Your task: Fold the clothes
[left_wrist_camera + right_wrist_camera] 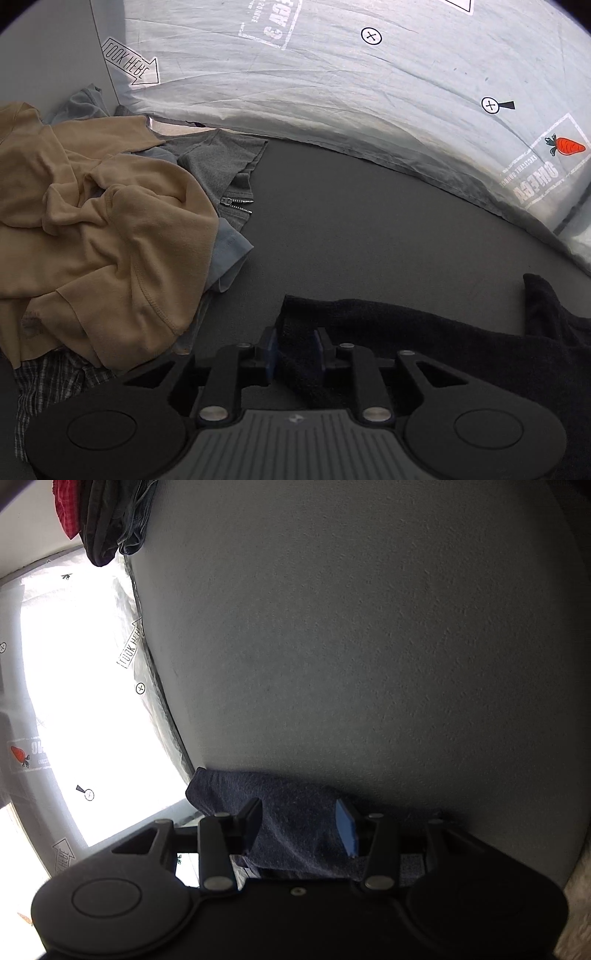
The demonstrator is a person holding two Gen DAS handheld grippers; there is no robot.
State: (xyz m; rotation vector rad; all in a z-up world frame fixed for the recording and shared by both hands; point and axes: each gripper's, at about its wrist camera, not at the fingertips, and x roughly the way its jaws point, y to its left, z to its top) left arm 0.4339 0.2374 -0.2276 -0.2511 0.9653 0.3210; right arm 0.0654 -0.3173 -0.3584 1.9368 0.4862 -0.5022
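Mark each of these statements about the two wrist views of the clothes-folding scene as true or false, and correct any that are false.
1. Dark cloth lies between the fingers of the left gripper. True: it is the black garment.
2. The beige top lies neatly folded. False: it is crumpled on a heap of other clothes.
3. A metal zipper shows on the grey garment beside the beige top. True.
4. Nothing lies between the fingers of the right gripper. False: dark blue cloth lies between them.
5. The plastic sheet carries a banana picture. False: it shows an orange carrot.
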